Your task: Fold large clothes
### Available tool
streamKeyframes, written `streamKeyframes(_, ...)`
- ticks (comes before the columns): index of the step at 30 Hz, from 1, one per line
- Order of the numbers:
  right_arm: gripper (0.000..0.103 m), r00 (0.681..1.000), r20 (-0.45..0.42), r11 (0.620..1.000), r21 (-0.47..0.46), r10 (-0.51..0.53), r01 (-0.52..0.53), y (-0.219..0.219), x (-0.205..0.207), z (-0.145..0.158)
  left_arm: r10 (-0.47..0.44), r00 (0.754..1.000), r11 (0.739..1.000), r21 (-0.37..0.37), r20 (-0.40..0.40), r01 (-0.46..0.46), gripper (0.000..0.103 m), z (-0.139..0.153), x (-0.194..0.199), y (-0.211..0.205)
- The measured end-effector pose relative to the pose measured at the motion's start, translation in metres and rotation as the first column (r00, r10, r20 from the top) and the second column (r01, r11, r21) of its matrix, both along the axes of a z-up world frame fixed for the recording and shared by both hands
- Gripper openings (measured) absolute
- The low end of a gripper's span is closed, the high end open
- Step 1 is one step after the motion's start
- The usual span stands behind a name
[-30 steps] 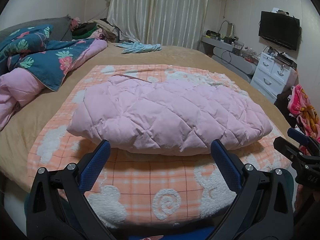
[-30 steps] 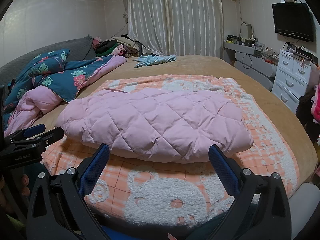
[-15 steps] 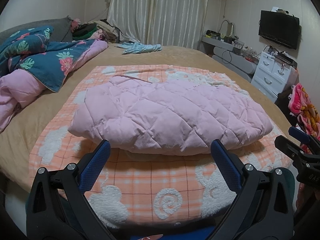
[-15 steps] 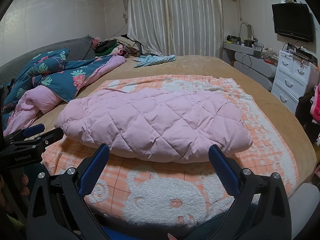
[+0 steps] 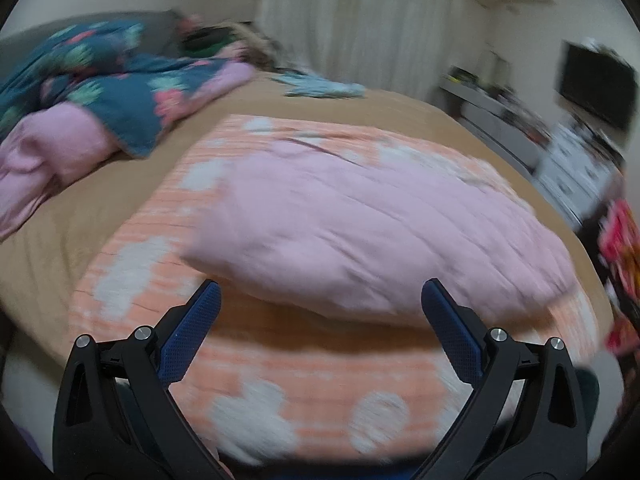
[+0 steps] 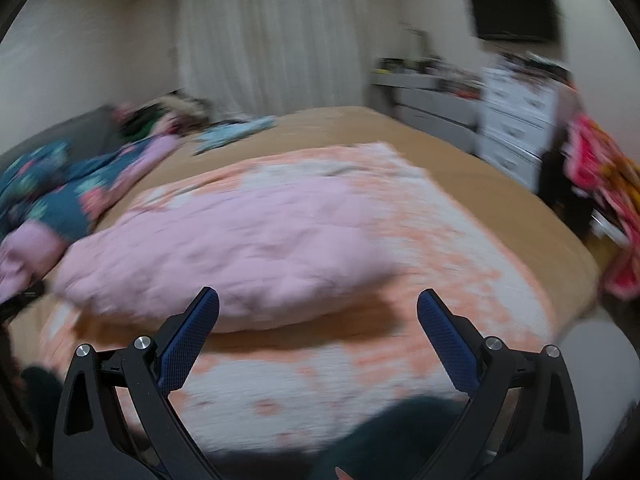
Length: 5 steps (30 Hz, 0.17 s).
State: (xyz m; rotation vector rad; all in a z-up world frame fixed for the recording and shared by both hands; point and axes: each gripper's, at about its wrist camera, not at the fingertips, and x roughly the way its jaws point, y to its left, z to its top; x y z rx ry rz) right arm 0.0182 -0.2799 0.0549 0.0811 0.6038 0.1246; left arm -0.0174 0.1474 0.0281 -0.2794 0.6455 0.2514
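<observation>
Both grippers, left and right, hang spread wide and empty. Before them a puffy pink quilt lies folded on an orange blanket, blurred.

bed | tan cover | on it: orange blanket, floral quilt

left claw hung with its blue-padded fingers spread wide, gripping nothing. right claw matched it, fingers splayed apart and empty. both views were smeared with motion blur.
</observation>
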Motion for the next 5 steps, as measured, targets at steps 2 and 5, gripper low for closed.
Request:
streamKeyframes(2, 0.099, 0.985, 0.003, 0.985, -0.021, -0.170, 0.170, -0.053, 0.013, -0.011, 0.104, 0.995, 0.995, 0.002, 0.004, -0.104, 0.094, 0.001, 0.007, 0.050)
streamKeyframes(5, 0.099, 0.899, -0.055, 0.899, -0.091, -0.435, 0.429, -0.139, 0.034, -0.044, 0.297, 0.955, 0.952, 0.079, -0.006, -0.296, 0.094, -0.004, 0.018, 0.139)
